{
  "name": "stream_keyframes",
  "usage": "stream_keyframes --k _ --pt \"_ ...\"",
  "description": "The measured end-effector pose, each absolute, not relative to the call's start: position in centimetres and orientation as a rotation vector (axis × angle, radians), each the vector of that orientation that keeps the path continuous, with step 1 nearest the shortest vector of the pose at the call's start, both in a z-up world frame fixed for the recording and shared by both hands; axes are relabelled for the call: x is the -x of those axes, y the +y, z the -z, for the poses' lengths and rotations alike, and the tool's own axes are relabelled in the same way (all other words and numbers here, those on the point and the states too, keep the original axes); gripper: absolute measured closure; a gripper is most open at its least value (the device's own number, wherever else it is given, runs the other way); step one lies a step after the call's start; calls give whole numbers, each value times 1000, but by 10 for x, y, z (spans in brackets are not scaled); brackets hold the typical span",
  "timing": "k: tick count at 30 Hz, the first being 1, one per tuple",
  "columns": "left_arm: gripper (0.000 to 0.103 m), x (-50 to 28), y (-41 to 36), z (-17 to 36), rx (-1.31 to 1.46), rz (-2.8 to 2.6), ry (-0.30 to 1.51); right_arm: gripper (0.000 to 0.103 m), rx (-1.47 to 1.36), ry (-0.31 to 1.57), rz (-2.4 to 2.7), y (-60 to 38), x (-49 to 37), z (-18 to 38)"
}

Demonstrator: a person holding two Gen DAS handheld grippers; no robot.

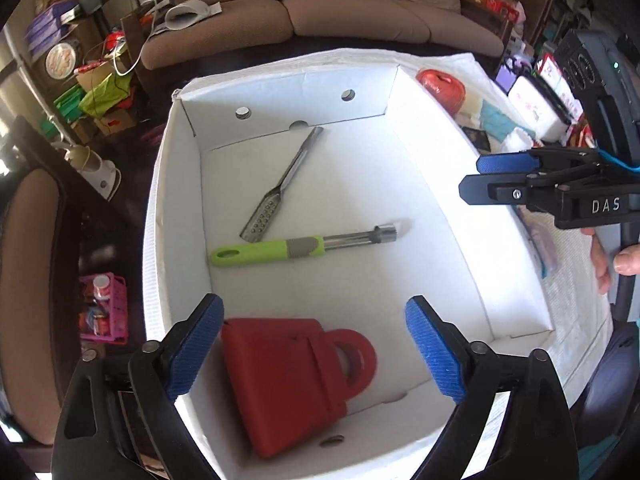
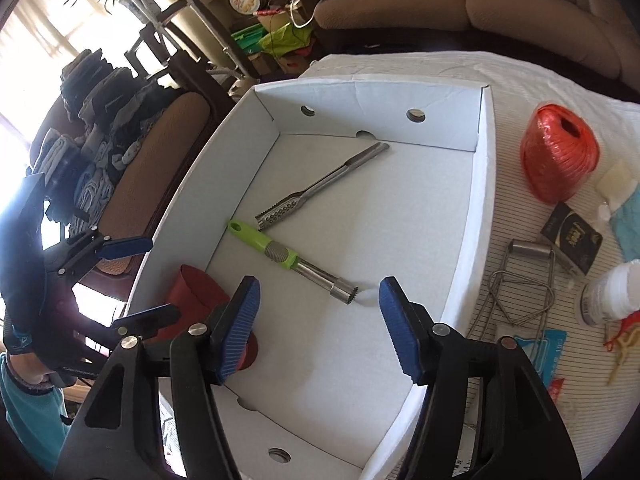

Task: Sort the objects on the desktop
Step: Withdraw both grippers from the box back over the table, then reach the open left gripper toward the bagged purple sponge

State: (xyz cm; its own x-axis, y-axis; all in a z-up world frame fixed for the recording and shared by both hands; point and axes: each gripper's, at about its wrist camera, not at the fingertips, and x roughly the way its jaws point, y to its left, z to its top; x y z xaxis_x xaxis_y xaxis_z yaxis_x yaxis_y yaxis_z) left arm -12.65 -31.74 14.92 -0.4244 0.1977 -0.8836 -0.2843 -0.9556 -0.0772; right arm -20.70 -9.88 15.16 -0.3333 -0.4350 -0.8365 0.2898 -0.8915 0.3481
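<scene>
Desktop objects sit partly inside a white cardboard box [image 1: 432,184] and partly on the white cloth-covered table [image 2: 552,80] beside it. Box lies open-topped on the table.

Box contents, left to right in the left wrist view: red bell-shaped object [image 1: 288,384] lying on its side in the near corner; green-handled corer [image 1: 280,250] lying flat across the middle; steel perforated tool [image 1: 280,188] angled toward the far wall, its wide end just beside the corer's handle.

Left gripper [image 1: 316,352] hangs over the near end of the box, jaws spread wide, nothing between the pads; the red object lies below them on the box floor. Right gripper [image 2: 320,320] likewise over the box, jaws well apart, empty; the corer's toothed metal end lies on the floor below them.

Room: brown sofa [image 1: 360,12] beyond the table, cluttered shelves and bags on the floor at far left, a padded chair [image 2: 160,152] against the table's left edge.

View differences: right wrist view alone shows the table to the right of the box: orange twine ball [image 2: 560,152], dark small packet [image 2: 572,236], bent wire tool [image 2: 520,280], white jar [image 2: 612,292], blue wipes pack [image 2: 548,348]. It also shows clothing heaped on the chair and a bright window at far left. Left wrist view shows only the twine ball's top behind the box wall, plus a pink basket [image 1: 106,308] on the floor.
</scene>
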Motion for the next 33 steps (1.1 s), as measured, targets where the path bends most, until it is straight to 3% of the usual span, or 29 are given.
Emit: stream_keyframes --k 1,2,6,24,33 --pt "0 118 -318 -152 1463 -2446 68 2 -1469 -171 2252 -98 200 -154" --pt "0 111 -318 -155 1436 -2466 22 0 -1464 -158 2258 -97 193 -157" --pt "0 79 -310 -172 1361 -2538 -60 0 -1449 -104 2289 -92 166 -168" --pt "0 -24 -220 -211 1298 -2674 -35 0 -1366 -59 2404 -5 47 -216" --pt "0 -47 -139 -212 1257 -2643 -30 0 -1377 -148 2470 91 4 -208"
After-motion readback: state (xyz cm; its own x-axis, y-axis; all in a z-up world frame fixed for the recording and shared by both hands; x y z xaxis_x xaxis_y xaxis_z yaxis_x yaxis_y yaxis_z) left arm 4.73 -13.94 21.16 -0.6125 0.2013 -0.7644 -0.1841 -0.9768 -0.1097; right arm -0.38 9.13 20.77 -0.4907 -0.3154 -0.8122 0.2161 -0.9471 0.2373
